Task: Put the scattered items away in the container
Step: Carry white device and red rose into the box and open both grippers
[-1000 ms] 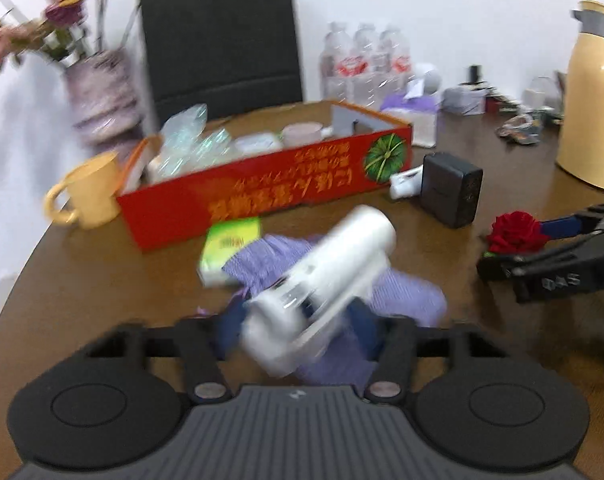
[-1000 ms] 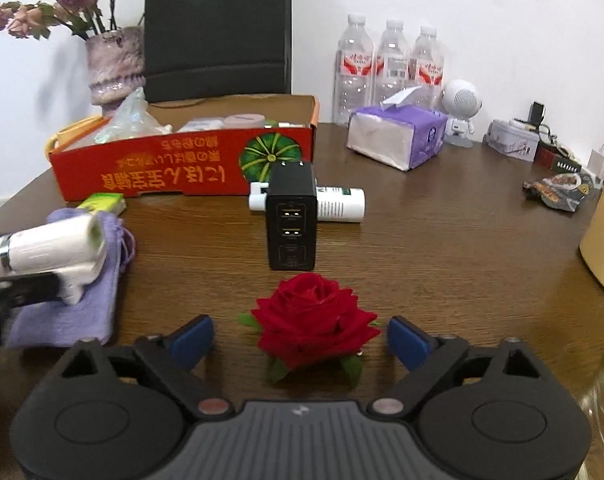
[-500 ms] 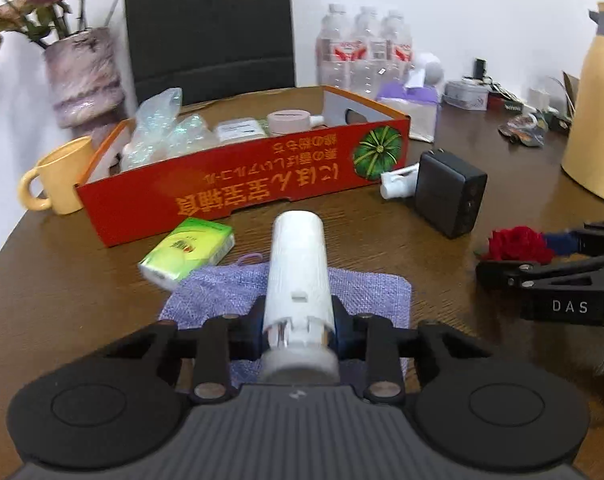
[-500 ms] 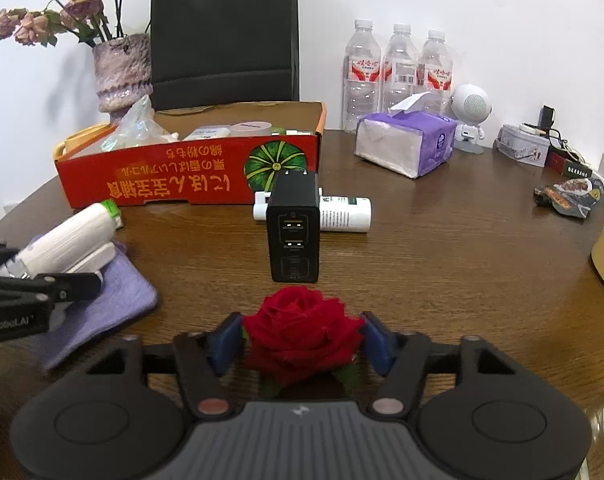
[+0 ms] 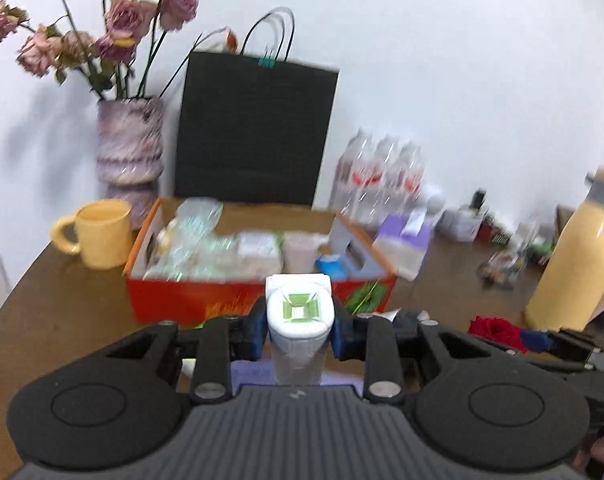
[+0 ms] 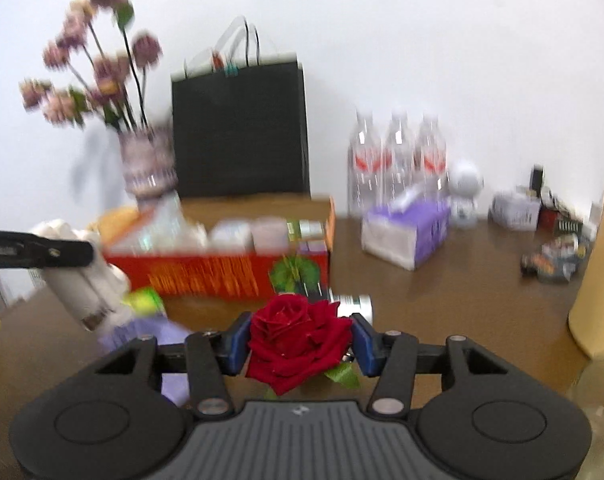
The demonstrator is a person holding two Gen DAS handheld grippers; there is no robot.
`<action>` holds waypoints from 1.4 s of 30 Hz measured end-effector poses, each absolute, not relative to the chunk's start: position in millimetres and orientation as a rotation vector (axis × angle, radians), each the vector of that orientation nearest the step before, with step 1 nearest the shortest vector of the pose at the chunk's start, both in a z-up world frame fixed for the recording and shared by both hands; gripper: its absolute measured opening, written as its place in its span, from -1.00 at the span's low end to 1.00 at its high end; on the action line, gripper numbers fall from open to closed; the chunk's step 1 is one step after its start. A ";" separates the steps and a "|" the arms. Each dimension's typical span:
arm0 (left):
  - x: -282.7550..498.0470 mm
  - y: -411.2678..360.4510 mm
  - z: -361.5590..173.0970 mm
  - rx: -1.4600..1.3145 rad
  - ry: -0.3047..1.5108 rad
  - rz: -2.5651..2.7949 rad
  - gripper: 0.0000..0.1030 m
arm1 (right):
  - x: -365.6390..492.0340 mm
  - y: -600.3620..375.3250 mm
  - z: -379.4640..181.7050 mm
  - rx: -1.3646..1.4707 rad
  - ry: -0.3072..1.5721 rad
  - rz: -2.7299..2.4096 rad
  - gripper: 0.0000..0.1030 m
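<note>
Both tongs are clamped on cargo. On our left, the left gripper (image 5: 300, 330) has its blue pads pressed against the sides of a white bottle (image 5: 300, 322), held upright with its long axis roughly vertical and the green-marked cap end facing the camera. On our right, the right gripper (image 6: 300, 338) is closed around a red rose (image 6: 298, 340), petals bulging between the pads.

Further left on the table stands a yellow mug (image 5: 100, 232), then the red box (image 5: 198, 300), our container, already partly filled with plastic-wrapped packets. It lies straight ahead of both grippers and a little below them, its long side running across our view. A purple cloth (image 6: 150, 332) and a green packet (image 6: 144, 300) lie in front of the box, and a white tube (image 6: 351, 304) lies just behind the rose.

We judge the left gripper nearer the box, since its front wall sits just beyond the bottle. Its next move looks to be forward over that wall; with 2 loads, the bottle should go first.
</note>
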State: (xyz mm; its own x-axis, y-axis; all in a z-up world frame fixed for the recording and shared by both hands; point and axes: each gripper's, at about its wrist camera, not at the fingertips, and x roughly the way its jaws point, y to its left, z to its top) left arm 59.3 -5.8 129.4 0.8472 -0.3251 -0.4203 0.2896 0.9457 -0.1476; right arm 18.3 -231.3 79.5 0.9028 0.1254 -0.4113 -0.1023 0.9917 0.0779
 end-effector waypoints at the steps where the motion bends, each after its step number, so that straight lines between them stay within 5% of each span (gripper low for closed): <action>1: 70.6 -9.6 136.3 -0.071 0.449 -0.325 -0.41 | 20.1 -229.8 87.8 0.059 0.412 0.127 -0.03; 10: 193.5 -40.9 168.1 -0.027 0.453 -0.320 -0.41 | 122.0 -212.8 131.9 0.092 0.360 0.127 -0.02; 16: 271.1 -29.7 116.8 -0.216 0.648 -0.341 -0.41 | 214.9 -210.7 109.3 0.124 0.491 0.110 -0.01; 20: 287.2 -15.2 89.9 -0.335 0.719 -0.344 -0.38 | 244.0 -210.7 88.5 0.150 0.556 0.113 0.18; 22: 286.4 -13.1 89.3 -0.288 0.702 -0.294 0.03 | 251.1 -210.3 81.4 0.158 0.580 0.102 0.49; 24: 282.4 -11.4 95.8 -0.239 0.674 -0.272 0.30 | 252.6 -208.5 77.7 0.158 0.587 0.114 0.55; 36: 261.5 -14.0 114.1 -0.034 0.747 -0.162 0.35 | 237.5 -193.3 89.2 0.109 0.659 0.124 0.56; 42: 233.9 -12.6 111.1 0.053 0.766 -0.121 0.80 | 218.8 -189.0 96.1 0.081 0.699 0.139 0.57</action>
State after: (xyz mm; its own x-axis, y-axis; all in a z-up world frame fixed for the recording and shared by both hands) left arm 233.9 -12.6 111.1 0.7143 -0.0896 -0.6940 0.1282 0.9917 0.0038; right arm 218.8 -189.0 96.1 0.7565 0.1543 -0.6355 -0.1002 0.9876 0.1206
